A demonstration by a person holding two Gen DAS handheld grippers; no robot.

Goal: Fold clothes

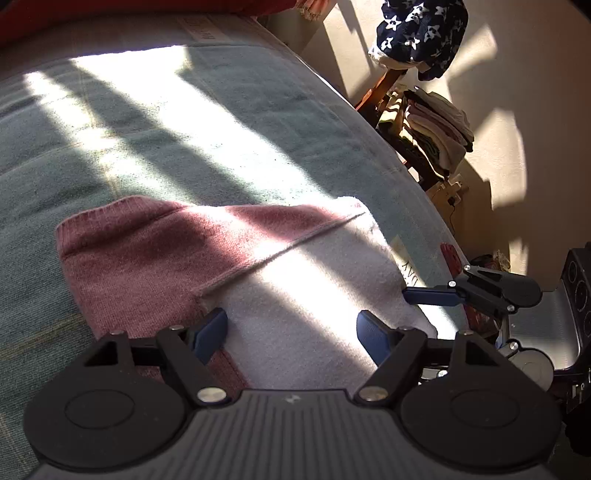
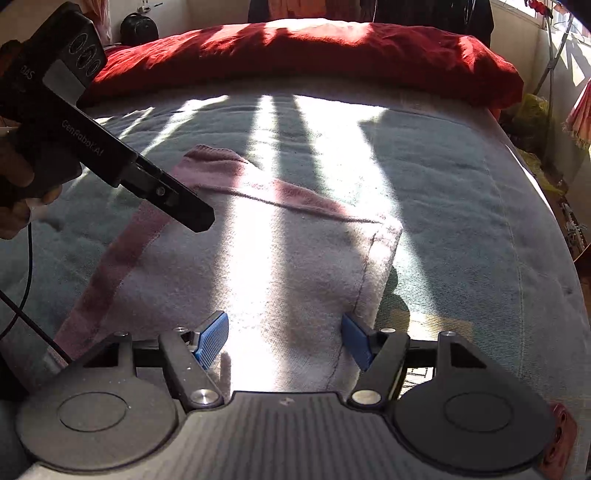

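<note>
A knit garment, pink [image 1: 147, 251] on one part and white [image 1: 314, 288] on the other, lies flat and partly folded on a teal blanket [image 1: 184, 129]. My left gripper [image 1: 291, 332] hovers open over its near edge, one finger by the pink-white seam and nothing between the fingers. My right gripper [image 1: 412, 296] shows side-on at the garment's right corner. In the right wrist view the right gripper [image 2: 284, 339] is open above the white part [image 2: 288, 258]. The left gripper [image 2: 199, 219] reaches in from the upper left over the pink band [image 2: 122, 251], held by a hand [image 2: 14, 184].
A red duvet [image 2: 295, 55] lies across the far end of the bed. Beside the bed stand a chair with a stack of folded clothes [image 1: 436, 133] and a navy star-print garment [image 1: 421, 33]. A black cable [image 2: 22, 295] hangs at the left. Strong sun stripes cross the blanket.
</note>
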